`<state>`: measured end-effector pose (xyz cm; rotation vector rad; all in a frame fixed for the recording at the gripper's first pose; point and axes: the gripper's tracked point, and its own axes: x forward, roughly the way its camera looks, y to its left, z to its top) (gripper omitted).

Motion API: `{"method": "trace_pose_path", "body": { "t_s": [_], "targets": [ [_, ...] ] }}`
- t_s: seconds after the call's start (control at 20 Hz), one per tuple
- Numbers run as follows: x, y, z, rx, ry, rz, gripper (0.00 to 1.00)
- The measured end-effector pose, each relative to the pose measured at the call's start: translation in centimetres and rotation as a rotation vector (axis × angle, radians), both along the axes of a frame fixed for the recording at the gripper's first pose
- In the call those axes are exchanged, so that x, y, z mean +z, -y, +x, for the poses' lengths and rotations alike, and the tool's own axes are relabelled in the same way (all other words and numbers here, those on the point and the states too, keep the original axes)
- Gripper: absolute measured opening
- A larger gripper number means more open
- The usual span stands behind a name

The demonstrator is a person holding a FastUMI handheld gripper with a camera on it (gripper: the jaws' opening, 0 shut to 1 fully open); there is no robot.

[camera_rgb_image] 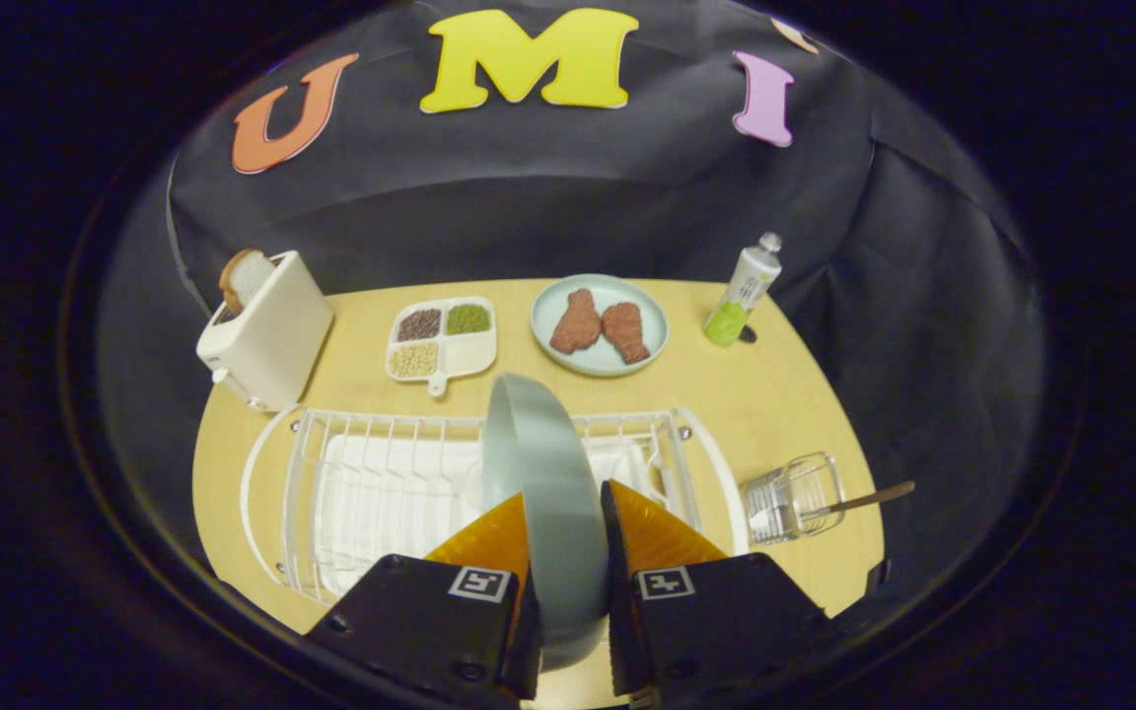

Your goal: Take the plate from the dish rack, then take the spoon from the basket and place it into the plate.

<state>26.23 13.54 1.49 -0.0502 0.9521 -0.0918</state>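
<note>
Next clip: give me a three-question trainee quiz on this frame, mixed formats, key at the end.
1. True or false: the gripper has both fingers on the grey plate, held on edge over the dish rack.
2. The spoon rests in: A) the toaster B) the clear basket C) the divided tray.
3. Fill in: the far plate holds two pieces of ___.

Key: 1 true; 2 B; 3 meat.

We can read no words or numbers. The label on the tube (pixel 745 291) is too small to make out. Two square black-and-white marker tags (pixel 479 583) sit on the gripper (pixel 565 493), whose fingers clamp the upright plate (pixel 533 444).
</note>
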Motion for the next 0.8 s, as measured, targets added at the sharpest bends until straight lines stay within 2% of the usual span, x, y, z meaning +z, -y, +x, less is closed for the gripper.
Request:
{"method": "trace_pose_path", "body": {
  "t_s": [0.15, 0.3, 0.6, 0.8],
  "targets": [
    [3.0, 0.0, -1.0, 0.033, 0.049, 0.059, 0.31],
    [2.7, -0.1, -4.6, 0.090, 0.034, 0.205, 0.31],
    [-2.4, 2.5, -14.1, 0.158, -0.026, 0.416, 0.30],
    [-6.3, 4.1, -18.9, 0.163, -0.044, 0.517, 0.30]
  ]
}}
